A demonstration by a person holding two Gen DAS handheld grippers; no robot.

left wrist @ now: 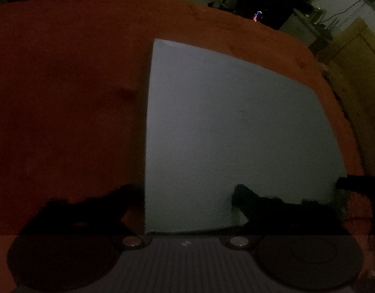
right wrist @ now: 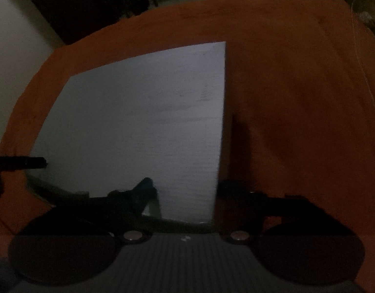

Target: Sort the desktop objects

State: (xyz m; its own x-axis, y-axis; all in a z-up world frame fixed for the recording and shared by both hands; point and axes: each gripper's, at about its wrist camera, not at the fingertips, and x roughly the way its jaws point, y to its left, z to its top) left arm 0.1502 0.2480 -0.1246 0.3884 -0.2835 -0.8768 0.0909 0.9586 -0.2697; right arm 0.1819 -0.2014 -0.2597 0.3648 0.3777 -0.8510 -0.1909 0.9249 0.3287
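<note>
In dim light, a pale flat sheet (left wrist: 224,134) lies on the orange tabletop (left wrist: 65,97). Left gripper (left wrist: 185,202) and right gripper (right wrist: 187,193) straddle its near corners, near edge hidden; grip unclear.

Your left gripper (left wrist: 187,202) and right gripper (right wrist: 185,190) hide the grey board's (left wrist: 236,127) near edge; beyond the board, the room stays too dark to read.
</note>
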